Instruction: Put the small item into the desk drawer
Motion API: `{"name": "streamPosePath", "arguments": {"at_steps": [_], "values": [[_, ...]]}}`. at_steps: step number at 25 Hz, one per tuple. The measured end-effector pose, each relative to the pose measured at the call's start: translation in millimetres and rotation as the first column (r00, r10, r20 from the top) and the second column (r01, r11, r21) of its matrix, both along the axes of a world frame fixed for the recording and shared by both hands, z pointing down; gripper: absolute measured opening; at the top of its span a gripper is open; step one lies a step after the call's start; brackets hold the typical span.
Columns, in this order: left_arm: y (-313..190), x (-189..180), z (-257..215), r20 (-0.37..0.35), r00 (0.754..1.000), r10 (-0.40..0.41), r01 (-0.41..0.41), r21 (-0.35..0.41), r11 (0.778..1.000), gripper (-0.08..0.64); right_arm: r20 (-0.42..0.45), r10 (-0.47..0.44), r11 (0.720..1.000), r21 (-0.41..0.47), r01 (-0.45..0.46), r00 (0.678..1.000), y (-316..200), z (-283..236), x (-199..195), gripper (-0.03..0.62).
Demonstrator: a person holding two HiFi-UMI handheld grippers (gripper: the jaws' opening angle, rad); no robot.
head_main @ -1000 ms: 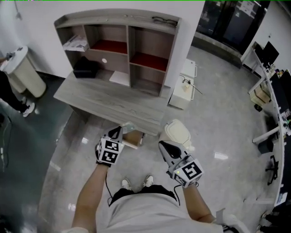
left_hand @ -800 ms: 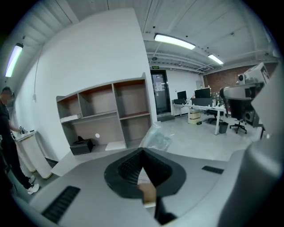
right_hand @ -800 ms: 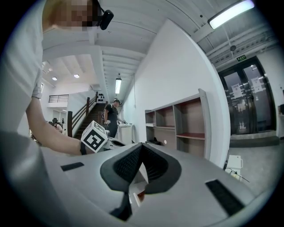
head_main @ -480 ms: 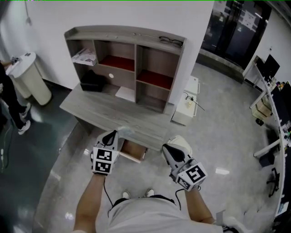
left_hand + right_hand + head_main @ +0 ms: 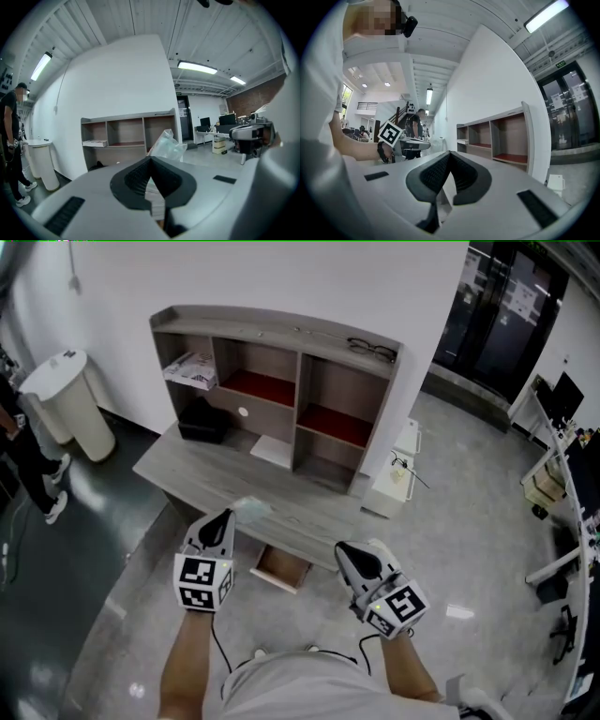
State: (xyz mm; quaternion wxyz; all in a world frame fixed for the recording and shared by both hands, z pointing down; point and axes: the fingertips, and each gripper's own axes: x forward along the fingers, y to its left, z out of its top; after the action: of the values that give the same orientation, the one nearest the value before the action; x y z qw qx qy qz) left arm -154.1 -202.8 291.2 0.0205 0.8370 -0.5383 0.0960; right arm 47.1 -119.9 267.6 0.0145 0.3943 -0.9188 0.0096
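Note:
A small item in a crinkled clear plastic bag [image 5: 249, 507] sticks out past the tips of my left gripper [image 5: 226, 515], which is shut on it above the front edge of the grey desk [image 5: 202, 472]. In the left gripper view the bag [image 5: 168, 143] shows just beyond the closed gripper [image 5: 151, 158]. The wooden desk drawer [image 5: 281, 570] stands pulled out under the desk, below and right of that gripper. My right gripper [image 5: 340, 547] hovers right of the drawer, shut with nothing in it [image 5: 450, 153].
A hutch with open shelves [image 5: 281, 362] stands on the desk, with a black box [image 5: 202, 422] and papers inside and glasses [image 5: 375, 351] on top. A white bin [image 5: 70, 404] and a person [image 5: 21, 460] are at the left, and a low white cabinet [image 5: 398, 479] at the right.
The view has pulled back from the desk. My left gripper, still holding the bag, has lifted away from the drawer toward the desk's front edge. The right gripper has kept its place.

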Motion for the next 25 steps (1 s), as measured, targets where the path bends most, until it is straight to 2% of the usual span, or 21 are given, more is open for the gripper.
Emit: {"name": "streamPosePath", "arguments": {"at_steps": [3,7,10,16,25], "values": [[3.1,-18.0,-9.3,-0.035,0.999,-0.029,0.029,0.016,0.999,0.017,0.005,0.008,1.000,0.020,-0.008,1.000,-9.2,-9.6,0.8,0.021],[16.7,-44.8,-15.4,-0.123,0.990,-0.067,0.070,0.018,0.997,0.017,0.008,0.013,0.999,0.039,-0.014,1.000,-13.5,-19.6,1.6,0.021],[28.4,-62.0,-18.9,-0.153,0.984,-0.092,0.098,0.031,0.995,0.017,0.006,0.024,0.999,0.044,-0.024,1.000,-15.0,-24.4,6.9,0.021],[49.4,-89.0,-25.4,-0.144,0.982,-0.120,0.131,0.069,0.989,0.017,0.008,0.057,0.997,0.047,-0.058,0.998,-17.1,-31.7,18.6,0.021],[76.5,-106.6,-17.4,-0.192,0.969,-0.156,0.175,0.085,0.981,0.017,0.008,0.128,0.991,0.038,-0.128,0.992,-0.9,-31.7,43.8,0.021]]}}
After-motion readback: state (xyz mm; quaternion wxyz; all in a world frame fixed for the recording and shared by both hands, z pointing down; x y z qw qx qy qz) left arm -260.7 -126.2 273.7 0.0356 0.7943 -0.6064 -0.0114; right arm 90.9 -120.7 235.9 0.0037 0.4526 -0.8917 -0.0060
